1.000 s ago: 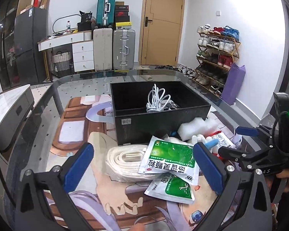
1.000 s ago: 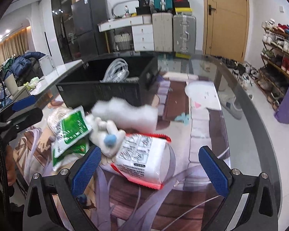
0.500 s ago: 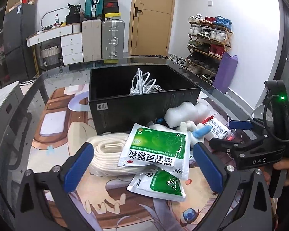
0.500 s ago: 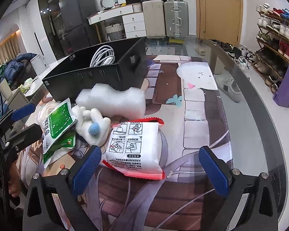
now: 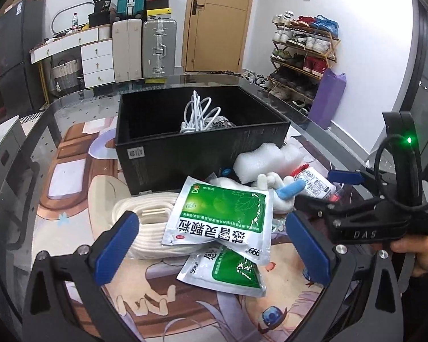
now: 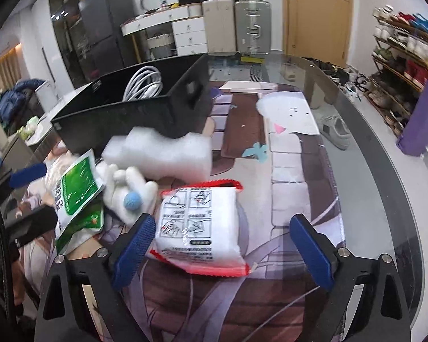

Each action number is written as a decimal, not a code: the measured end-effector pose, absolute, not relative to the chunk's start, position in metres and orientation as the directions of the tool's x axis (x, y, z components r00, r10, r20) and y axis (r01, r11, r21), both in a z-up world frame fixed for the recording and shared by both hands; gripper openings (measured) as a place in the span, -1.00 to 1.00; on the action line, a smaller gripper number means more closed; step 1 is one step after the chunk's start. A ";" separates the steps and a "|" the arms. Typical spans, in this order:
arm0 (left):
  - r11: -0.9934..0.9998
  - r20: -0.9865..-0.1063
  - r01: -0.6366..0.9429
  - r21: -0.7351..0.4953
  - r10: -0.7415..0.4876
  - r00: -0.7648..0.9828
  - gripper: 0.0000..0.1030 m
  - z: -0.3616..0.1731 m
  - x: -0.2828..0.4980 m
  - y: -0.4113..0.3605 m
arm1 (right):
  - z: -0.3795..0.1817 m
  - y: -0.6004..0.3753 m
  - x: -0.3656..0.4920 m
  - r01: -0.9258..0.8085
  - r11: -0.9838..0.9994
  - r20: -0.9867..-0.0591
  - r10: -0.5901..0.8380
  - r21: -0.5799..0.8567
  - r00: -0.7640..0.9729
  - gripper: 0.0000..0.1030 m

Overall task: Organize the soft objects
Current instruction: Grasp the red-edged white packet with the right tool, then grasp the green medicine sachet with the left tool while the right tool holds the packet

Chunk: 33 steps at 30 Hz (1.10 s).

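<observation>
White walls, wooden door (image 5: 218, 20) at 12 o'clock; suitcases (image 5: 144, 48) and white drawers (image 5: 97, 62) at 11, shoe rack (image 5: 302, 54) at 2, glass table (image 6: 385, 188) in front.

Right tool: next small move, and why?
Probably ease the right tool forward and down over the red-edged white packet, then finish closing. Its jaws are closing but stand wide, and only the left pad is near the packet; the right pad has bare mat in front. The packet lies flat and unobstructed, with the black box open behind it.
</observation>
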<state>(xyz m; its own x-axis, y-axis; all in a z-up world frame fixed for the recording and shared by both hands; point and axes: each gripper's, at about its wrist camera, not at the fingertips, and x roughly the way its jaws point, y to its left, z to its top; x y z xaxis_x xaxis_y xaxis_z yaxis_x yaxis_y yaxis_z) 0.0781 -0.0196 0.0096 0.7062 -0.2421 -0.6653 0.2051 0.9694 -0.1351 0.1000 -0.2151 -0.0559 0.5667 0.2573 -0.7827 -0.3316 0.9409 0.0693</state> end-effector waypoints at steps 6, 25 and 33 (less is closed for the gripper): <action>0.970 -0.665 0.206 -0.127 -0.237 0.708 1.00 0.010 0.082 -0.021 | -0.055 -0.212 0.099 -0.357 0.934 -0.800 0.219 0.006 0.558 0.59; 0.961 -0.709 0.260 -0.094 -0.248 0.660 1.00 0.002 0.096 -0.036 | -0.031 -0.227 0.079 -0.447 0.893 -0.758 0.329 0.056 0.564 -0.06; 0.962 -0.742 0.266 -0.068 -0.227 0.631 0.78 -0.004 0.103 -0.045 | -0.025 -0.233 0.076 -0.453 0.888 -0.740 0.355 0.076 0.572 -0.06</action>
<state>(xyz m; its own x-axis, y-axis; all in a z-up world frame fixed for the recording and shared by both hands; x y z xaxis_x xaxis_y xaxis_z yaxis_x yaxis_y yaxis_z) 0.1030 -0.0453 -0.0044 0.6310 -0.2271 -0.7418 0.2658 0.9616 -0.0684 0.0755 -0.2331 -0.0250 0.5716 0.3549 -0.7399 -0.4532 0.8882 0.0758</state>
